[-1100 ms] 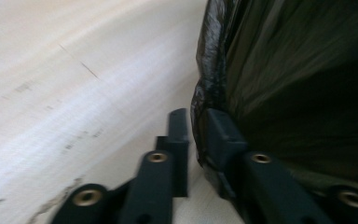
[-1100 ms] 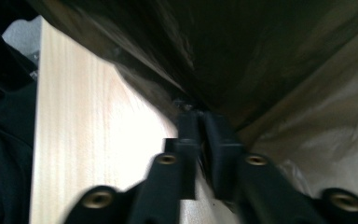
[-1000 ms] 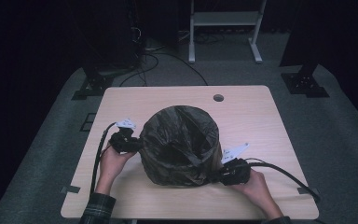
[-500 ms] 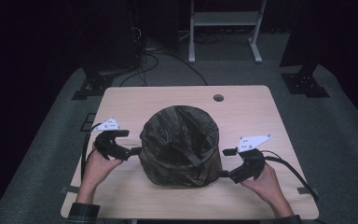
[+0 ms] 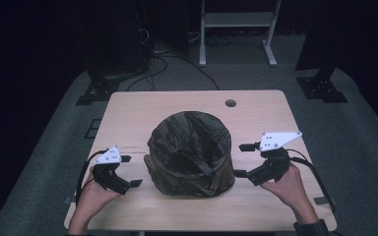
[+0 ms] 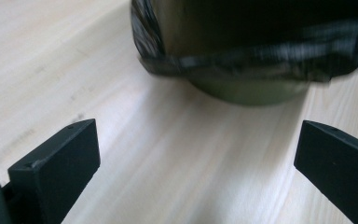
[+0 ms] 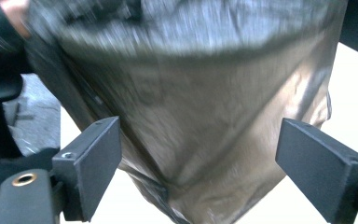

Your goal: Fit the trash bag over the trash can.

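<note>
A: Where does the bin sit?

B: Near the middle of the counter, slightly toward the person's edge. It is a round, upright container lined with a dark plastic bag, and the bag's rim is folded over the outside wall and hangs down it in wrinkles. The mouth faces up and looks dark inside.

A: What does the left gripper view add?

B: The bottom of the bin shows olive green below the bag's lower hem, resting on the pale wood. The picture is blurred there.

A: And the grippers?

B: The left gripper lies to the bin's left, just beside it but apart from it, low over the counter. Its jaws are spread wide with nothing between them but bare wood. The right gripper is at the bin's right side, near its wall, and its jaws are also spread wide; in the right gripper view the bagged wall fills the gap between them, yet neither jaw presses on it. Whether a jaw tip brushes the plastic, I cannot tell.

A: Anything else around?

B: A hand holds each gripper from the near edge, with a cable trailing from the left one. A small round hole sits in the counter's far side, and beyond it stand a white frame and black stands on the grey floor.
</note>
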Action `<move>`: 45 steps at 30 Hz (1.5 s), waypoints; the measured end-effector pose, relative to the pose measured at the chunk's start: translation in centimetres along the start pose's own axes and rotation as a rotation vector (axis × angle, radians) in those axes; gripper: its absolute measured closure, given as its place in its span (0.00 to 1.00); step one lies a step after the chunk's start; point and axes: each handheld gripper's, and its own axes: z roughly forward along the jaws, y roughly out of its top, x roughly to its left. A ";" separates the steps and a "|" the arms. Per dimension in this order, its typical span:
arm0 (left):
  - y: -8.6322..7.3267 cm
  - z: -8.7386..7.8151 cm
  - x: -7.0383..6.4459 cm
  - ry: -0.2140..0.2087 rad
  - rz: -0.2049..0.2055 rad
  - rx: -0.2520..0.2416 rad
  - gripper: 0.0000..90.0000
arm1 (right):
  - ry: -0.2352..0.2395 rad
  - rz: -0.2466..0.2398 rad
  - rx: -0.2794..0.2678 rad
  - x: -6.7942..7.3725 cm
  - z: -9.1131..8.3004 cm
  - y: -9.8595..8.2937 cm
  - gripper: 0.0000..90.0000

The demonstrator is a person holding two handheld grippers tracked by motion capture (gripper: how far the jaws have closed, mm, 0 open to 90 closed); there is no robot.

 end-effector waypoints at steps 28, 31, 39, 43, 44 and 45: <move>-4.2 4.0 -1.4 -0.024 0.077 0.104 0.00 | 0.005 -0.206 0.158 0.0 3.0 11.1 0.11; -4.2 4.0 -1.4 -0.025 0.077 0.104 0.00 | 0.012 -0.200 0.209 -0.5 4.7 11.4 0.11; -4.2 4.0 -1.4 -0.024 0.078 0.104 0.00 | -0.020 -0.189 0.348 -1.0 7.8 11.0 0.13; -4.2 4.0 -1.4 -0.024 0.077 0.104 0.00 | -0.005 -0.175 0.370 -1.1 8.4 10.9 0.12; -4.2 4.0 -1.4 -0.024 0.077 0.104 0.00 | 0.000 -0.173 0.377 -1.1 8.5 10.9 0.13; -4.2 4.0 -1.4 -0.024 0.077 0.104 0.00 | 0.013 -0.166 0.390 -1.2 8.6 10.9 0.13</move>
